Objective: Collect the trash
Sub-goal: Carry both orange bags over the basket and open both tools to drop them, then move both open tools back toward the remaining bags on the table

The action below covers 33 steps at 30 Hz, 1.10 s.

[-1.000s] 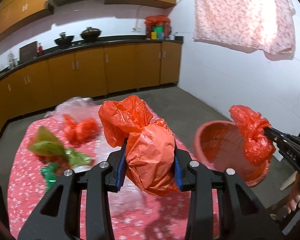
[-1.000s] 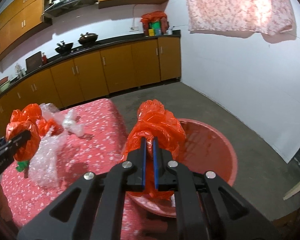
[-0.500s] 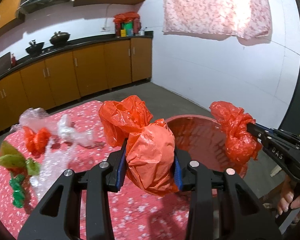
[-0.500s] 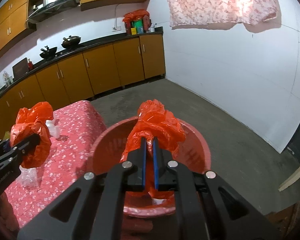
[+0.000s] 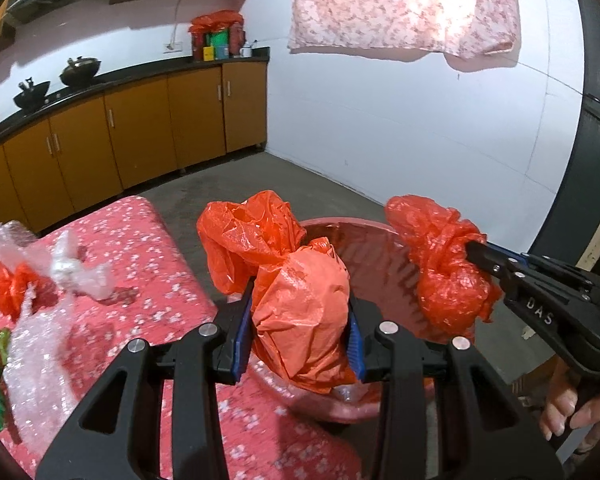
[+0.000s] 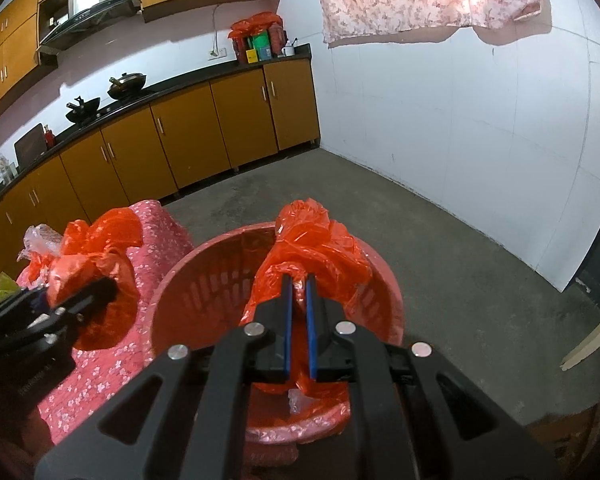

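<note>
"DAS" on right gripper [image 5: 478, 254]

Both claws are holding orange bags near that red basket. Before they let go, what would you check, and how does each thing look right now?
1. Right gripper grips its orange bag: ok, jaws pinch it tightly.
2. That bag is over the red basket: ok, it hangs inside the rim.
3. Left gripper grips its crumpled orange bag: ok.
4. Left bag is over the basket: cannot tell; it sits near the rim by the table.
5. Room inside the basket: ok, mostly empty.
6. Table trash left: not ok, bubble wrap remains.
</note>
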Each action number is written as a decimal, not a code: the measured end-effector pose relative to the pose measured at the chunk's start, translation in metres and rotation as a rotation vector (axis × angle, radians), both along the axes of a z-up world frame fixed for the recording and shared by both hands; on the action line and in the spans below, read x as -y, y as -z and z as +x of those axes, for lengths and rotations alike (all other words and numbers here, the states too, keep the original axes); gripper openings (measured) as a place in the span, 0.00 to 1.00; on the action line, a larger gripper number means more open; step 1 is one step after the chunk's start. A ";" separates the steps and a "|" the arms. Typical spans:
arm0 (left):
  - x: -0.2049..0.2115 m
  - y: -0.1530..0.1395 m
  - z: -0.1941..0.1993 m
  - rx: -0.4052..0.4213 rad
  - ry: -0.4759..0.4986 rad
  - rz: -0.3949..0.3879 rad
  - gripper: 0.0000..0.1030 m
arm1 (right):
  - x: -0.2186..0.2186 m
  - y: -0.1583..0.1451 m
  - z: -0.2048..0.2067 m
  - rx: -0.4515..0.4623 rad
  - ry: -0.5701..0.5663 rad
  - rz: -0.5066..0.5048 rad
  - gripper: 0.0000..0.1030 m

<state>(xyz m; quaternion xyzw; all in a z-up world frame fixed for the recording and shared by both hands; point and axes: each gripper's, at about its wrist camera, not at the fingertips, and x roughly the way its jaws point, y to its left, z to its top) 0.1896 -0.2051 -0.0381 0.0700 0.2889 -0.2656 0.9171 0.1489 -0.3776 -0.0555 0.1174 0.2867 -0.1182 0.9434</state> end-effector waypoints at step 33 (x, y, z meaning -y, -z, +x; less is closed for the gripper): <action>-0.007 0.015 0.019 -0.051 -0.041 0.003 0.53 | 0.006 0.003 0.006 0.025 -0.004 0.002 0.33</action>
